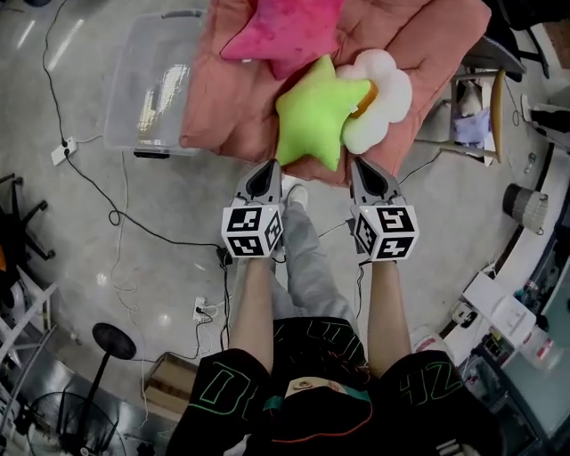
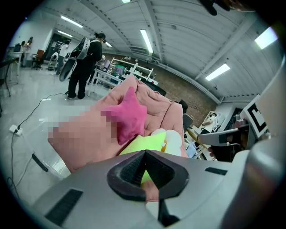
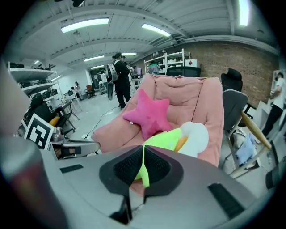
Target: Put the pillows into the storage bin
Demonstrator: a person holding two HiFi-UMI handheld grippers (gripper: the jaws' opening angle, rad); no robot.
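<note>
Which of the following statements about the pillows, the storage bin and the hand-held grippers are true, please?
The green star pillow lies on the pink chair. True.
The pink star pillow is inside the storage bin. False: it lies on the chair.
The storage bin stands on the floor beside the chair. True.
The left hand-held gripper and the right hand-held gripper are wide open. False: both are shut.

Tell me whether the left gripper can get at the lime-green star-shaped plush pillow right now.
Probably yes: the left gripper sits right by the lime-green star-shaped plush pillow, with nothing between them. Its jaws are shut, so they must open first.
</note>
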